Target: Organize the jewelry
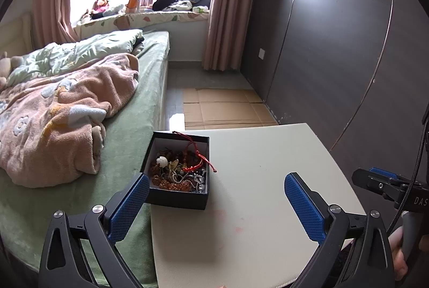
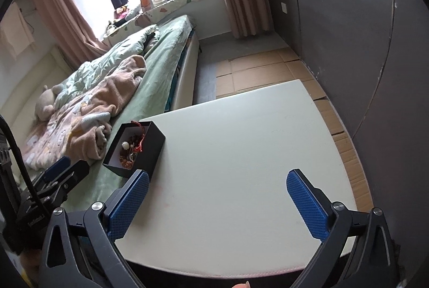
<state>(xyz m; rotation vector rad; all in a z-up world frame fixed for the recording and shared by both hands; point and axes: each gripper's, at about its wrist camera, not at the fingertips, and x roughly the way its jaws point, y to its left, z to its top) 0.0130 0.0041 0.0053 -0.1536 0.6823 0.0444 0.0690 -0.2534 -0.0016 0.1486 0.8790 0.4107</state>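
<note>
- The open black cardboard box with a white lining (image 1: 175, 170) (image 2: 134, 151) sits at the counter's left edge, on the side next to the bed, roughly midway along that edge.
- The pale cream rectangular counter (image 1: 262, 180) (image 2: 241, 154) carries only this box within view; faint pinkish smudges mark its near part.
- Inside the box lies a tangled heap of jewelry (image 1: 179, 172) (image 2: 130, 151): amber-coloured bead strands, silvery chains, dark beads and a white rounded bead.
- A red cord bracelet (image 1: 194, 156) (image 2: 140, 139) drapes over the heap, one end trailing over the box's right wall onto the counter.
- The left tongs (image 1: 216, 200) (image 2: 63, 174), with blue textured pads, are spread wide and hold nothing; the left pad is just beside the box's near left corner.
- The right tongs (image 2: 217, 199) (image 1: 375, 178) are also spread wide and empty, above the counter's near edge, well apart from the box.
- The bed with a green sheet (image 1: 128, 127) (image 2: 161, 68) adjoins the counter's left edge, with a rumpled peach fleece blanket (image 1: 67, 121) (image 2: 93, 111) on it.
- Flattened brown cardboard (image 1: 222, 108) (image 2: 268, 68) lies on the floor beyond the counter's far edge.
</note>
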